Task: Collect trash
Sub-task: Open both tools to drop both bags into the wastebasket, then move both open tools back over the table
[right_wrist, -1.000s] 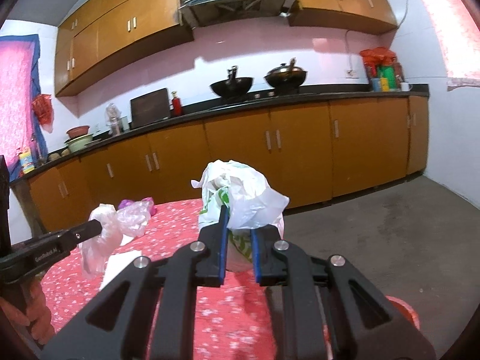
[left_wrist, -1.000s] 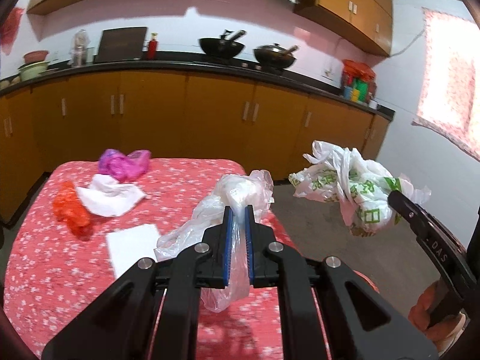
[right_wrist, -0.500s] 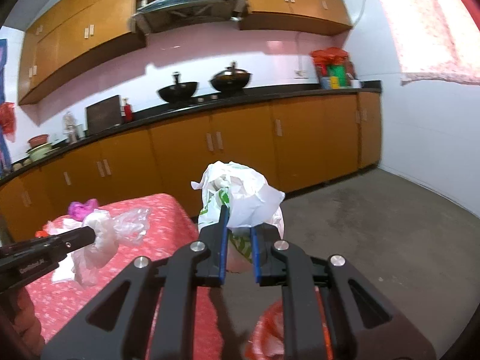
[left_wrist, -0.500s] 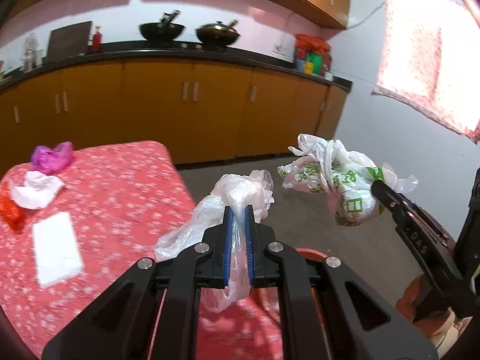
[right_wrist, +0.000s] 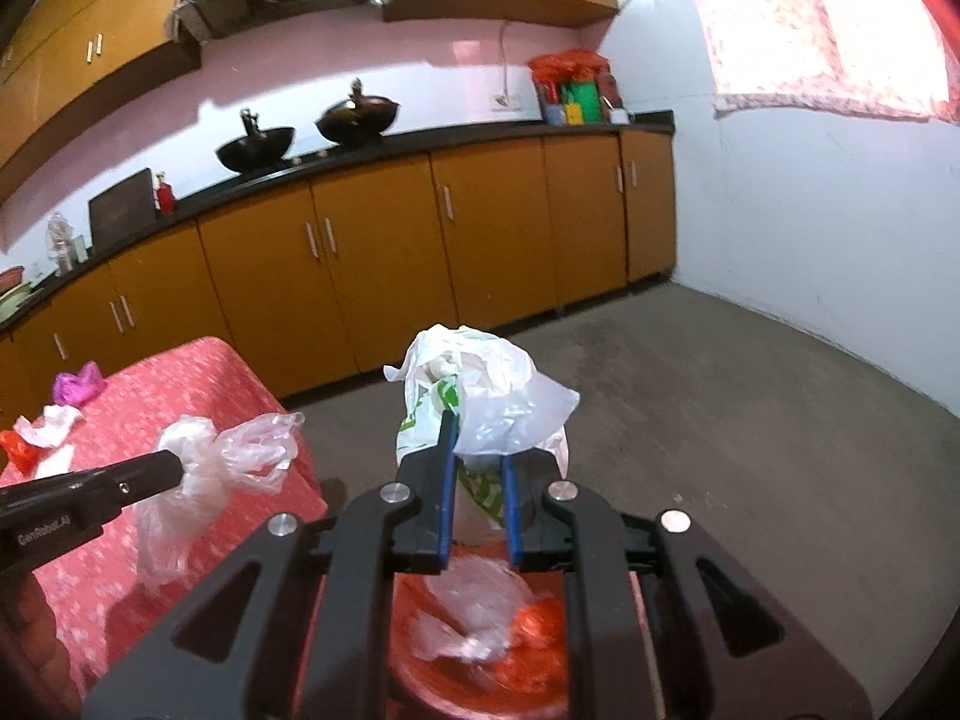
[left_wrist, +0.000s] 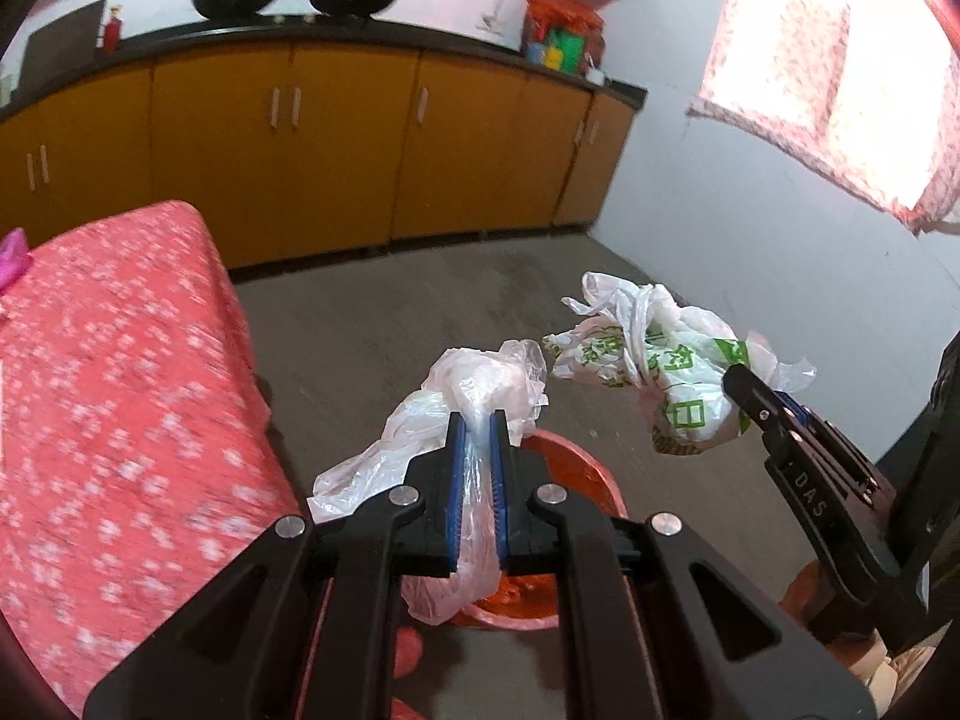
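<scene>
- Plastic film, clenched in both tools — the left tool [left_wrist: 477, 429] is clamped on a clear plastic bag [left_wrist: 468, 384], the right tool [right_wrist: 477, 441] on a white bag with green print [right_wrist: 480, 396].
- Both bags hang in the air, off the worktop [left_wrist: 120, 360] with its red flowered cloth and over the floor, above a red bin [right_wrist: 480, 630].
- That bin sits right under the right tool, and it already holds crumpled clear film and something orange-red.
- Handling call: these look next to weightless, soft and floppy — no stiffness at all, so each sags to either side of its pinch.
- Slippery stuff, too; thin film can slide out of flat pads, so a gathered, bunched-up neck is the place to hold, and that is where each tool seems to have it.
- Nothing fragile here — a hard squeeze should do no harm.
- Likely snag at the drop: film this light may cling to the pads or drift past the rim instead of falling straight.
- More waiting on the worktop: a purple bag [right_wrist: 78, 387], a white crumpled scrap [right_wrist: 48, 423] and a red scrap [right_wrist: 18, 450], best taken by the bulkiest fold.
</scene>
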